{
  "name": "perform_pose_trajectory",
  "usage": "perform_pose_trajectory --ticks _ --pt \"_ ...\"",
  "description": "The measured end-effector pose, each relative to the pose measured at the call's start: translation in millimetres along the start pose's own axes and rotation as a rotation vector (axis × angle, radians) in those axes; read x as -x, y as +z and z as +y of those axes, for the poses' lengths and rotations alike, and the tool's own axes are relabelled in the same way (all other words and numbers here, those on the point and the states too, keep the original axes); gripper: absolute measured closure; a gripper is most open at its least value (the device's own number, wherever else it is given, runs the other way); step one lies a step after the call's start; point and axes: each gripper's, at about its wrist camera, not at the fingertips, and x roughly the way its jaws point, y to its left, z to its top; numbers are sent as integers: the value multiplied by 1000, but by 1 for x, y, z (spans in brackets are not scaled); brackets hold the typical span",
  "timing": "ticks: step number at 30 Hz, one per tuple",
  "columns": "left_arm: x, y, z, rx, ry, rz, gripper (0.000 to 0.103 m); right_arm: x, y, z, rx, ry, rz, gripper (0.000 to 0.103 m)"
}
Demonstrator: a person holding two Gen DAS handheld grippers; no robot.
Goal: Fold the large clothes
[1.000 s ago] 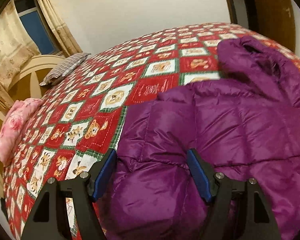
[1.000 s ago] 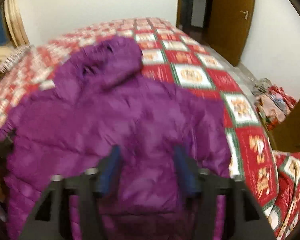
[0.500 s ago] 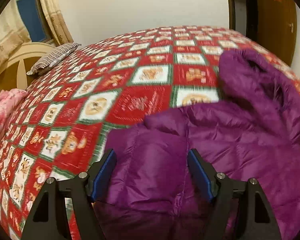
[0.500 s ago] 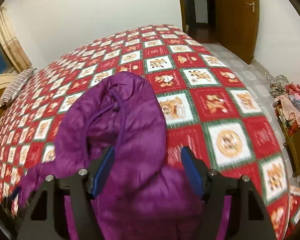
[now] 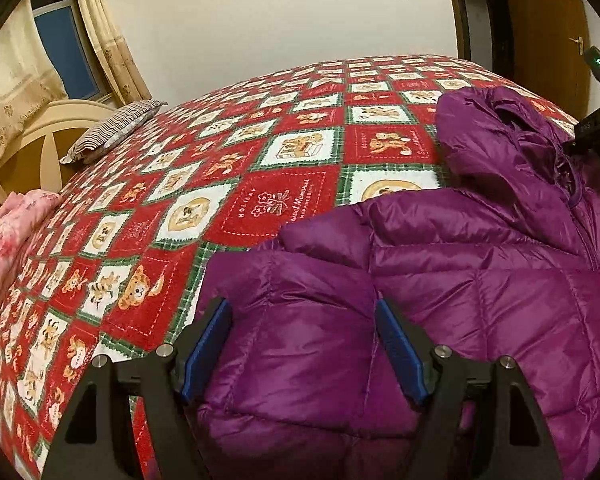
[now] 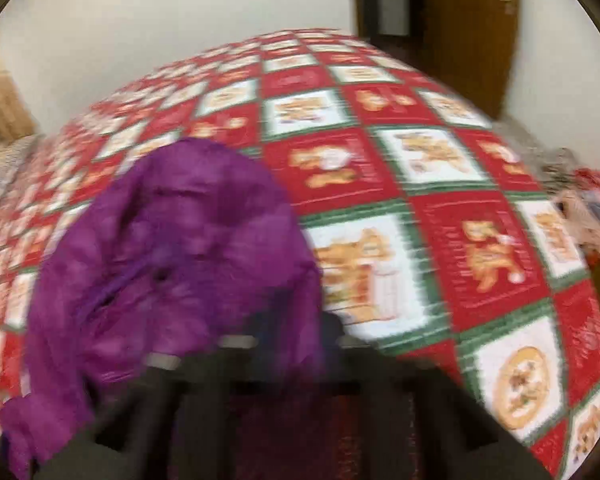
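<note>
A purple puffer jacket (image 5: 480, 280) lies on the bed, hood (image 5: 492, 132) toward the far side. My left gripper (image 5: 304, 344) is open, its blue pads either side of the jacket's left shoulder and sleeve fold, not pinching it. In the blurred right wrist view the hood (image 6: 180, 248) fills the left half. My right gripper (image 6: 292, 340) is closed to a narrow gap at the hood's right edge, with purple fabric between the jaws. The right gripper body also shows in the left wrist view (image 5: 598, 128) beside the hood.
A red, white and green patchwork quilt (image 5: 260, 184) covers the bed. A striped pillow (image 5: 116, 128) and pink bedding (image 5: 8, 240) lie by the headboard at left. A wooden door (image 6: 468, 32) and a clothes pile (image 6: 580, 208) are at right.
My right gripper moved forward onto the hood and its jaws closed on the hood's edge. My left gripper stayed open over the left shoulder, shifting slightly.
</note>
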Motion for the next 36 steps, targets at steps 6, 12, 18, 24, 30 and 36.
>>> perform_pose_trajectory --ticks 6,12,18,24,30,36 --pt "-3 0 4 29 -31 13 27 73 -17 38 137 90 -146 96" --pt "1 0 12 54 -73 31 27 159 -76 98 372 174 -226 96" --pt "36 -12 33 82 -129 40 27 192 -181 135 612 231 -189 96" --pt "66 -22 42 71 -182 60 27 146 -238 116 537 211 -24 96" --pt "78 -23 35 15 -161 8 27 160 -205 81 248 306 -49 34" --pt "62 -25 34 50 -193 30 27 155 -102 59 -42 299 -199 0"
